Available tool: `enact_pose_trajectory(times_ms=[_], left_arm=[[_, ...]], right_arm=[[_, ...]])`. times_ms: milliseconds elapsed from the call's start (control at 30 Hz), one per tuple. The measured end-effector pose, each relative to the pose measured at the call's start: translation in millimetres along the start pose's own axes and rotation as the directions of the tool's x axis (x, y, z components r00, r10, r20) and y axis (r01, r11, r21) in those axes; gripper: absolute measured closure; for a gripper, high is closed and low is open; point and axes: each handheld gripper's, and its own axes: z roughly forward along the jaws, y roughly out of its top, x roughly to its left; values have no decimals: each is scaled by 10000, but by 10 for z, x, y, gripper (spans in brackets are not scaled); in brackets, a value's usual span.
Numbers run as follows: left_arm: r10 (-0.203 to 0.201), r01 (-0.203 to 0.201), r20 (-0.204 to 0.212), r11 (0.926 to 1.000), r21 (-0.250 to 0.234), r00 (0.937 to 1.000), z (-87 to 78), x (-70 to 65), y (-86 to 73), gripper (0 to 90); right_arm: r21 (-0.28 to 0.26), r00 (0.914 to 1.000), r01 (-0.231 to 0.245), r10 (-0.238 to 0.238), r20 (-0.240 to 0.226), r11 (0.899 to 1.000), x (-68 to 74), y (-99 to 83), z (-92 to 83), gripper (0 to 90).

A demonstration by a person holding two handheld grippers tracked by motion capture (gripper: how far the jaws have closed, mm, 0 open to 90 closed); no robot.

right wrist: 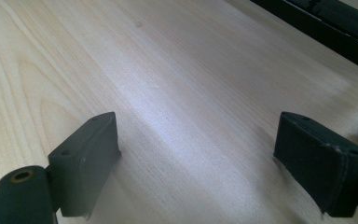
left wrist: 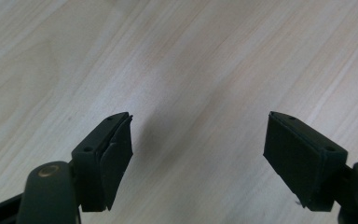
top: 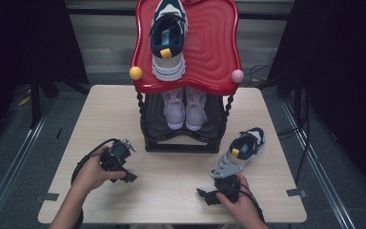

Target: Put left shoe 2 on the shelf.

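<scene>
Left tongs (top: 129, 177) low over the table (top: 171, 191), gripped in the left hand (top: 93, 172), tips aimed toward the middle of the board. Jaws wide in the left gripper view (left wrist: 198, 163), nothing but bare wood between the pads. Right tongs (top: 201, 193) down near the front edge, held in the right hand (top: 238, 200), tips pointing left across the table. Wide apart too in the right gripper view (right wrist: 196, 163), empty, bare wood in the gap.

Sneaker (top: 240, 151) lying on the table just behind the right tongs, its white sole close beside the hand's gripper body, well apart from the left tongs. Rack (top: 183, 140) standing beyond both tongs, nearer the left pair's far side. Second sneaker (top: 169, 38) up on the red top shelf (top: 214, 52), pink pair (top: 185, 109) on the lower shelf. Dark rack edge (right wrist: 326, 32) showing at the top right corner of the right gripper view.
</scene>
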Motion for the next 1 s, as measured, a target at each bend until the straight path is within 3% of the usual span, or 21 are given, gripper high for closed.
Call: enact_pose_trajectory(times_ms=[100,233,567,1000], left_arm=[[148,-148,-20,9998,-163,9999,56,-2,-11,231],[-5,2,-92,9992,-396,10000,115,-17,-30,230],[54,-78,-278,9963,-856,9996,243,-33,-93,226],[-254,134,-646,9836,-1797,9976,326,-12,-193,209]], right_arm=[[-1,10000,-3,3,4,10000,0,0,0,132],[4,10000,-15,15,1,10000,1,0,0,132],[-8,10000,7,-7,14,10000,-1,0,0,132],[-1,10000,0,0,3,10000,0,0,0,132]])
